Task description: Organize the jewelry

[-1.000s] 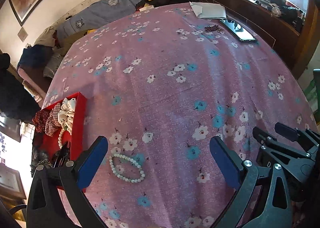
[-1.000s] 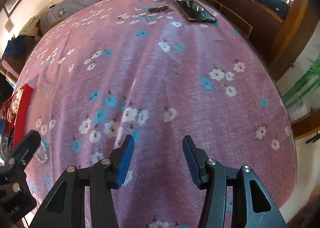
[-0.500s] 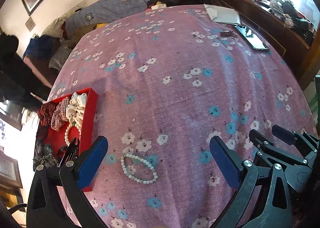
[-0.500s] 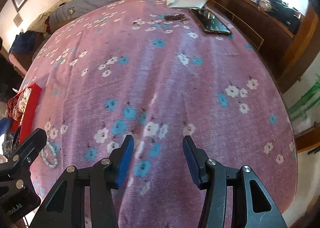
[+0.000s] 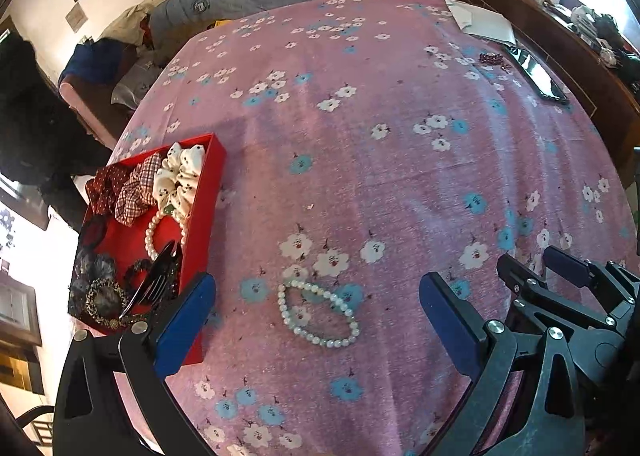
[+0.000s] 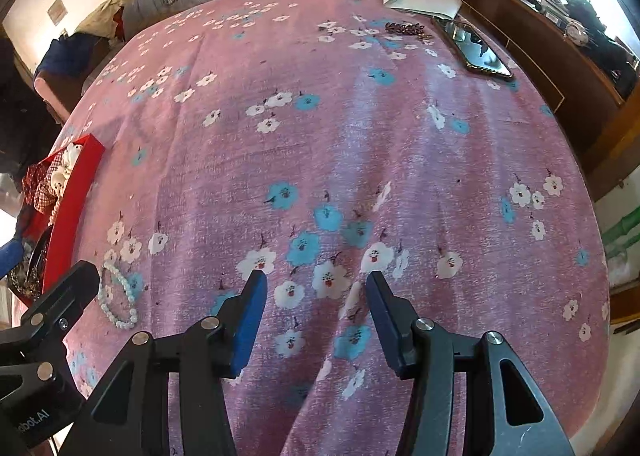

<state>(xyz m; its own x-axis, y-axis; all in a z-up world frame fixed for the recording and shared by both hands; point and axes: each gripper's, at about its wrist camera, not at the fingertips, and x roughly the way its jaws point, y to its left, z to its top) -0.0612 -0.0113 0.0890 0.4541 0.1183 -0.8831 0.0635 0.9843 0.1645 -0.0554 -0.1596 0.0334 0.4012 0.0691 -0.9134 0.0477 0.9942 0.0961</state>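
In the left wrist view, the left gripper (image 5: 320, 316) gapes wide and empty over the pale bead bracelet (image 5: 318, 314), which lies just beside the red tray (image 5: 206, 208).

In the right wrist view, the right gripper (image 6: 316, 310) hangs part open, holding nothing, above bare floral cloth (image 6: 360, 144); the bracelet lies far left.

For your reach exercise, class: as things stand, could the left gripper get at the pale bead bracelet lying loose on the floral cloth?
Probably yes. The left gripper is open, and the pale bead bracelet lies flat between its fingers with bare floral cloth around it. The red box sits off to one side, apart from it.
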